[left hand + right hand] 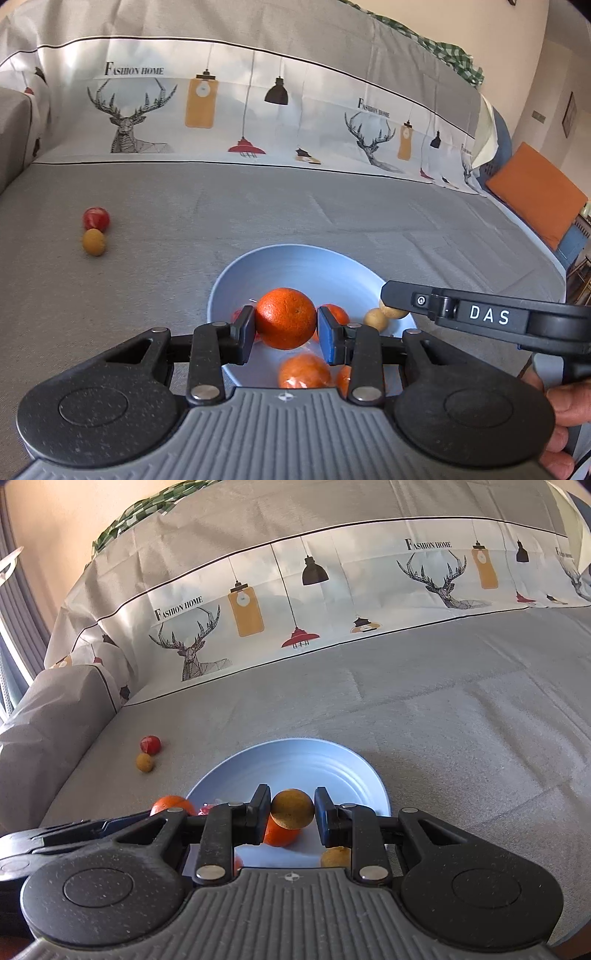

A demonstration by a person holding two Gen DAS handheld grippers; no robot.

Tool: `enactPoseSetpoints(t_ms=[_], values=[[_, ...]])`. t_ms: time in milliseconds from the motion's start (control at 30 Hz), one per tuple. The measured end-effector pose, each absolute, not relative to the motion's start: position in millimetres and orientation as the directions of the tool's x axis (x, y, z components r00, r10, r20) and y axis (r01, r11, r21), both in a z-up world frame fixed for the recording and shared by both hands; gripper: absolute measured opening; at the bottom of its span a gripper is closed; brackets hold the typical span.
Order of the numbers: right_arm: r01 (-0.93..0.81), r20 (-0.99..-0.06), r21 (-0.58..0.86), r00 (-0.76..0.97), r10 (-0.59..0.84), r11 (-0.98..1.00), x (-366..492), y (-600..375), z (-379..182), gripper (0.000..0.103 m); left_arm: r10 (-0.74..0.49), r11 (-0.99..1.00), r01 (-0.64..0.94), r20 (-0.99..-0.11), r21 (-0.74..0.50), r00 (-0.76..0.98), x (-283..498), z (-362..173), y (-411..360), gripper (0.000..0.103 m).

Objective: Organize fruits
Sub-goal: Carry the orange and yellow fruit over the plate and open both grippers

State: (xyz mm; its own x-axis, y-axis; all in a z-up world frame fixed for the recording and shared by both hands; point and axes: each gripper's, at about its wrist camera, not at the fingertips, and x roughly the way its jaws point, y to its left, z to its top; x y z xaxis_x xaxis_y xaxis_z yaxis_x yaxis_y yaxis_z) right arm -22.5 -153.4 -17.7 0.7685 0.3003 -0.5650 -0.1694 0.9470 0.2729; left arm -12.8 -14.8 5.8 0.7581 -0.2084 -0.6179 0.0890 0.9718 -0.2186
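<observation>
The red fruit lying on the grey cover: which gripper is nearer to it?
Left. The left gripper is on the red fruit's side of the bowl; the right gripper is beyond it.

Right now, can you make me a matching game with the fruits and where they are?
Things:
1. big orange
2. tan round fruit
3. small red fruit
4. wrapped orange

Places:
A. lying in the blue bowl
B. out on the grey cloth, beside a small yellow fruit
C. between the fingers of the left gripper
D. between the fingers of the right gripper

Pairs: 1-C, 2-D, 3-B, 4-A
</observation>
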Motion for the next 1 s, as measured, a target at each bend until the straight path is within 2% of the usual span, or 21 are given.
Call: enactPoseSetpoints(t_ms=[433,1000], values=[[-0.161,-0.588,0.246,0.759,0.279,0.956,-18.5,-148.8,-23.1,0.027,-0.189,0.982,0.147,-0.598,-0.119,0.779,-20.3,5.3,-30.4,0.039],[-0.166,-0.592,0.239,0.756,0.279,0.957,-18.7,-147.8,-23.7,0.027,-0.183,0.983,0.150,-0.597,-0.104,0.781,-21.3,5.8,-32.3,0.039]])
